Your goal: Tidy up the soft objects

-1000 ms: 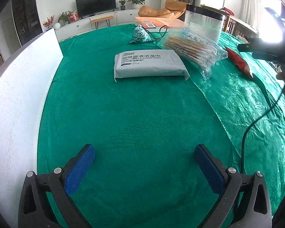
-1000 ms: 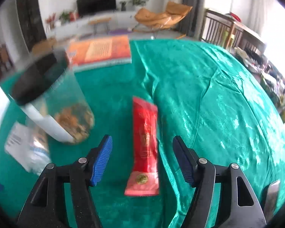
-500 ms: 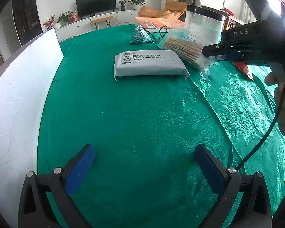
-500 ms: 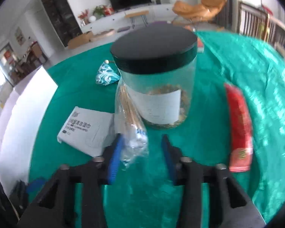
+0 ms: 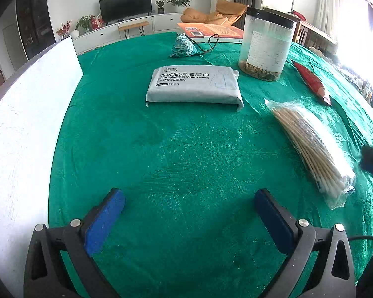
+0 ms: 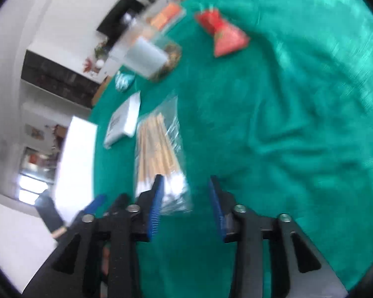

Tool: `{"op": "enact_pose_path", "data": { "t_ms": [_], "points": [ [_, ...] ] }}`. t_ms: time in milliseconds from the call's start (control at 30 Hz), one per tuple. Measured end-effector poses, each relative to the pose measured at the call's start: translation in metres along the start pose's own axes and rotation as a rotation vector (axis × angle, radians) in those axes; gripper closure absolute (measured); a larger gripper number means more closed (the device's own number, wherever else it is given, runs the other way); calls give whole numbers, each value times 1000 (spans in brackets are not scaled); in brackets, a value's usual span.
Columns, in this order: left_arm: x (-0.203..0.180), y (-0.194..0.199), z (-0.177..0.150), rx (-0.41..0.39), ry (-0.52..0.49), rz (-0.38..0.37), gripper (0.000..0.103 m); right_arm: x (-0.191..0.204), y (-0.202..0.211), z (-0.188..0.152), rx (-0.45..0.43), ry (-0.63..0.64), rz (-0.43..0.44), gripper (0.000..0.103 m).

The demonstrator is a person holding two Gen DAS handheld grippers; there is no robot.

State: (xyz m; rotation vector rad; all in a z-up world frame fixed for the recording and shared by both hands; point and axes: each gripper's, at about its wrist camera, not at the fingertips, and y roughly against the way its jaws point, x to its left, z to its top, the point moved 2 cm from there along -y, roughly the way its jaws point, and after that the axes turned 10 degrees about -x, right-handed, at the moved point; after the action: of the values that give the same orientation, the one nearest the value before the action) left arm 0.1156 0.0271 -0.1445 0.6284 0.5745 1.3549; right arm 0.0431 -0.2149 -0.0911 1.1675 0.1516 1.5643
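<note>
One clear bag of cotton swabs (image 5: 313, 149) lies flat on the green tablecloth (image 5: 186, 154), at the right of the left wrist view, its white-tipped end nearest the camera. In the right wrist view the same bag (image 6: 159, 149) is blurred, and its near end is partly hidden behind the left finger of the right gripper (image 6: 186, 206). That gripper's jaws have just been opening; they stand apart with only a corner of the bag showing between them, the pads not pressing on it. In the left wrist view only one blue pad of it shows, cut off at the right edge.

The left gripper (image 5: 189, 221) hangs over bare cloth, fingers spread wide and empty.

Beyond lie one pack of cleaning wipes (image 5: 194, 84), one patterned pouch (image 5: 182, 47), one black-lidded jar (image 5: 267, 47) and one red packet (image 5: 310, 80).
</note>
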Motion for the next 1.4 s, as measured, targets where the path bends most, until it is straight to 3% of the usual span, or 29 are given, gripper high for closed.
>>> {"op": "enact_pose_path", "data": {
  "t_ms": [67, 133, 233, 267, 300, 400, 467, 500, 600, 767, 1067, 1400],
  "points": [
    [0, 0, 0, 0, 0, 0, 0, 8, 19, 9, -134, 134, -117, 40],
    [0, 0, 0, 0, 0, 0, 0, 20, 26, 20, -209, 220, -117, 40],
    [0, 0, 0, 0, 0, -1, 0, 44, 5, 25, -242, 443, -282, 40],
    [0, 0, 0, 0, 0, -1, 0, 48, -8, 24, -234, 504, -351, 40],
    [0, 0, 0, 0, 0, -1, 0, 50, -20, 22, -204, 525, -367, 40],
    [0, 0, 0, 0, 0, 0, 0, 51, -44, 9, -78, 559, -251, 43],
    [0, 0, 0, 0, 1, 0, 0, 54, -41, -4, -57, 601, -177, 44],
    [0, 0, 0, 0, 0, 0, 0, 57, -37, -6, -73, 609, -158, 43],
    [0, 0, 0, 0, 0, 0, 0, 45, -19, 1, -171, 571, -234, 40],
    [0, 0, 0, 0, 0, 0, 0, 11, -21, 10, -133, 401, -315, 40],
    [0, 1, 0, -1, 1, 0, 0, 21, -30, 2, -110, 505, -380, 23],
    [0, 1, 0, -1, 1, 0, 0, 19, -29, 2, -112, 500, -382, 21]
  ]
}}
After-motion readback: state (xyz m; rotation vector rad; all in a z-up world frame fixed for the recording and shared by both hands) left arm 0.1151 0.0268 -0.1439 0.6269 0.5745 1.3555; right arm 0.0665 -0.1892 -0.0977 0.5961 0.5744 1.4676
